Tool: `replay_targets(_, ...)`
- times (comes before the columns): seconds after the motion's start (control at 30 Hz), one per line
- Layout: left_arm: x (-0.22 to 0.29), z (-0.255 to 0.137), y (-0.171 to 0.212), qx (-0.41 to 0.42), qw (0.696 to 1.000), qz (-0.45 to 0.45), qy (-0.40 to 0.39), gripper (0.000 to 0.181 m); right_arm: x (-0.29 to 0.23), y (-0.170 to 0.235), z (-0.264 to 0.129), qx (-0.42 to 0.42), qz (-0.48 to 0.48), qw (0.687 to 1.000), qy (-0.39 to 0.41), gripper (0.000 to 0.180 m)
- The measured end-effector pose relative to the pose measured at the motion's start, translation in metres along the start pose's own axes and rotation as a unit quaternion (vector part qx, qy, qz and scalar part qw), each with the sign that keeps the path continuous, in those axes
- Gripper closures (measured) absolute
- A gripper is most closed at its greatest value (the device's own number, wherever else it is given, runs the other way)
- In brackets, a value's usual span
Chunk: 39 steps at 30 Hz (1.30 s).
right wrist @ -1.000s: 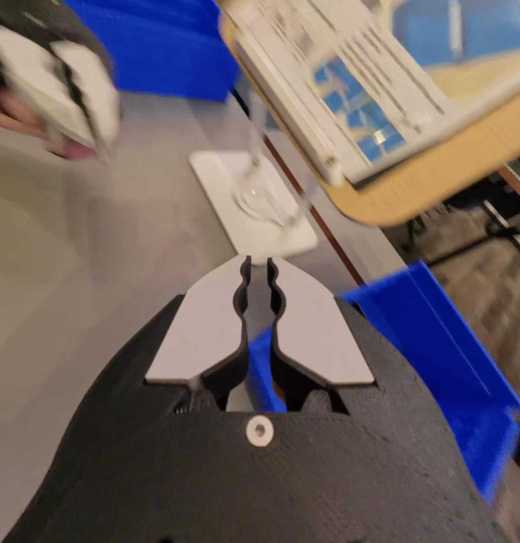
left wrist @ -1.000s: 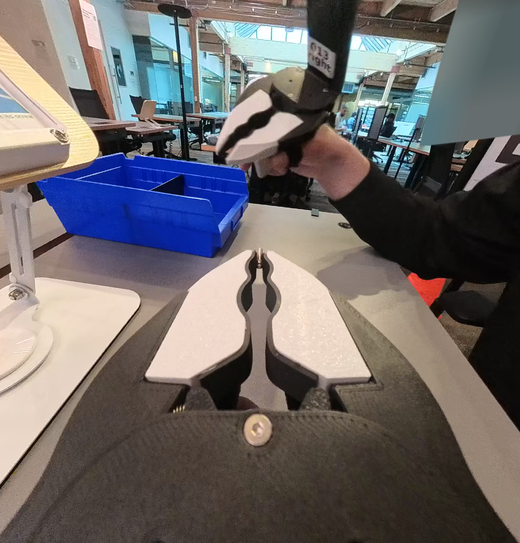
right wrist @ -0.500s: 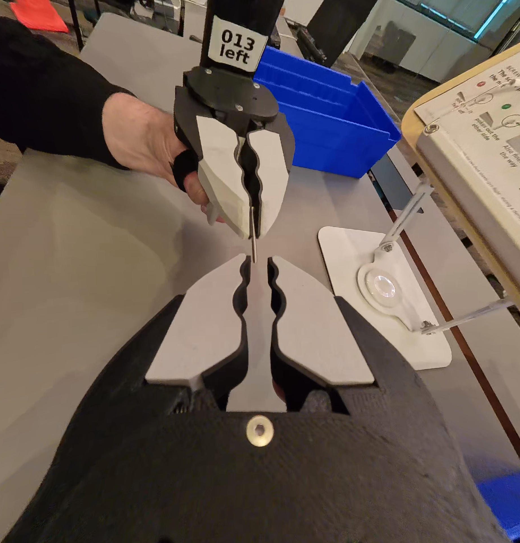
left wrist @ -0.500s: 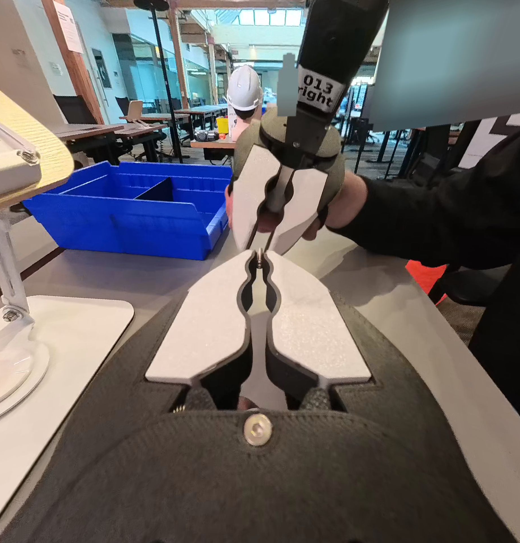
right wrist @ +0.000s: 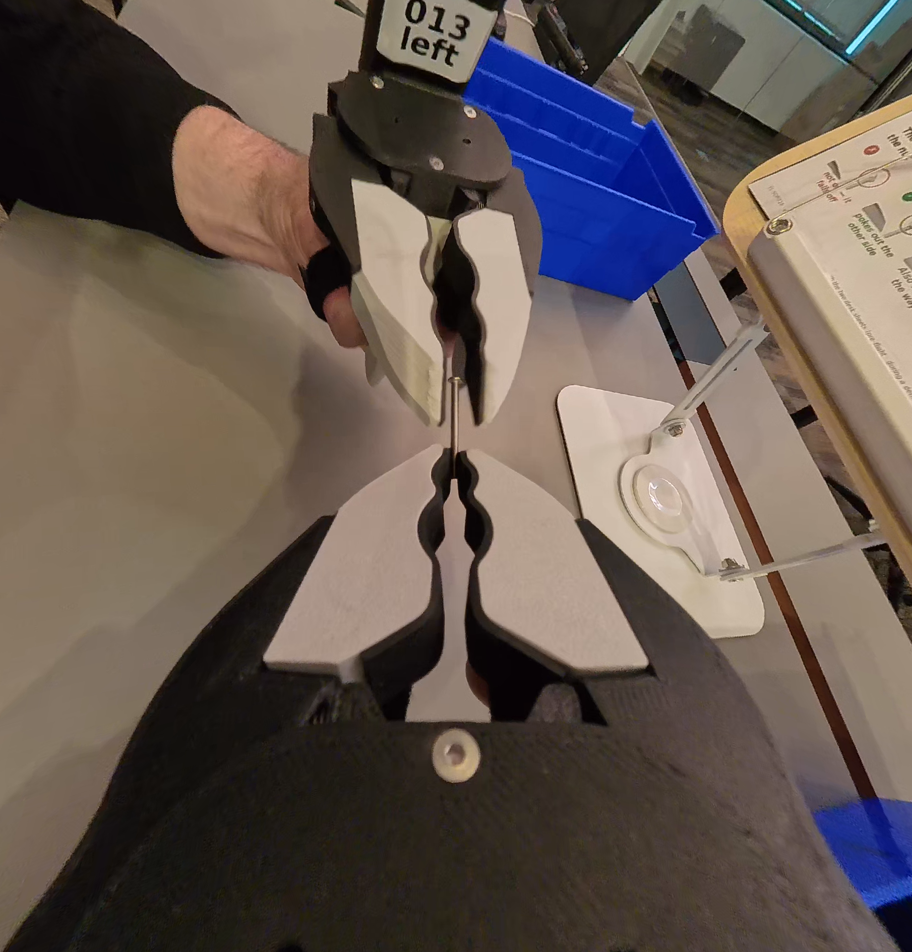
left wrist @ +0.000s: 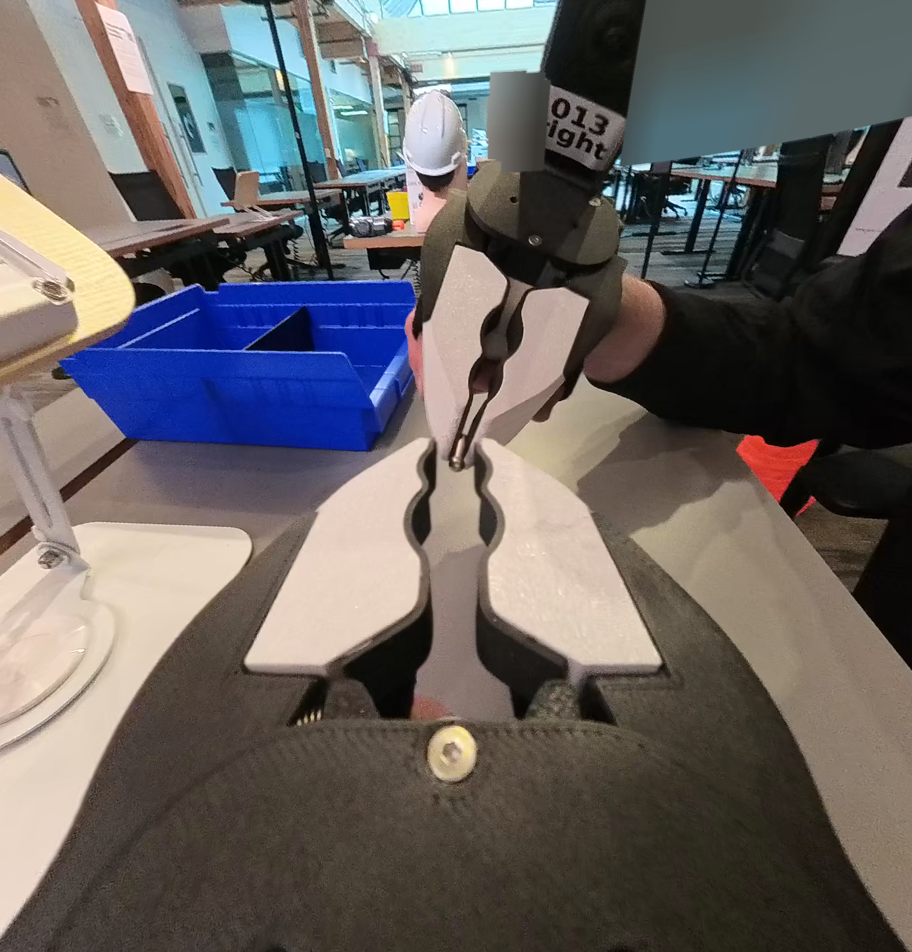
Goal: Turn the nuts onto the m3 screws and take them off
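Steel M3 screw (right wrist: 454,420), its long axis running twelve-to-six, bridges both tips: right hand-held gripper (right wrist: 454,460) pinches one end, while left hand-held gripper (left wrist: 454,447), slightly parted, frames its head.

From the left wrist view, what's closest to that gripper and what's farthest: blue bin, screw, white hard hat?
1. screw, at the left gripper tips.
2. blue bin, ahead, left.
3. white hard hat, far behind.
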State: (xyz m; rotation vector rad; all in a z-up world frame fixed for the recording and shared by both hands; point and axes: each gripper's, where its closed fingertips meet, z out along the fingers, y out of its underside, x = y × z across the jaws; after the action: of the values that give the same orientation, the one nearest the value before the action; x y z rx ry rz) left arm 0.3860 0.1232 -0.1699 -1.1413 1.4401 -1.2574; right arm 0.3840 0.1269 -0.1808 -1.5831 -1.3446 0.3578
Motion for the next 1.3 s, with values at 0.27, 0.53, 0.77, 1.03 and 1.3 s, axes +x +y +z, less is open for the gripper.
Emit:
replay_targets(0.27, -0.019, -0.034, -0.01, 0.028, 0.999, 0.001, -0.041, 0.181, 0.054, 0.008, -0.055, -0.01, 0.013, 0.995, 0.095, 0.177)
replay_targets(0.53, -0.031, -0.034, 0.019, -0.031, 0.997, 0.011, -0.07, 0.181, 0.186, 0.069, -0.145, -0.11, 0.063, 0.956, 0.266, 0.177)
replay_targets(0.77, -0.036, -0.033, 0.026, -0.043, 0.996, 0.009, -0.08, 0.181, 0.258, 0.158, -0.145, -0.228, 0.105, 0.936, 0.248, 0.177)
replay_targets(1.03, -0.039, -0.033, 0.029, -0.045, 0.995, 0.004, -0.084, 0.181, 0.276, 0.218, -0.119, -0.294, 0.136, 0.928, 0.185, 0.177)
replay_targets(1.3, -0.04, -0.033, 0.03, -0.044, 0.996, 0.001, -0.083, 0.181, 0.276, 0.25, -0.107, -0.335, 0.162, 0.917, 0.143, 0.177)
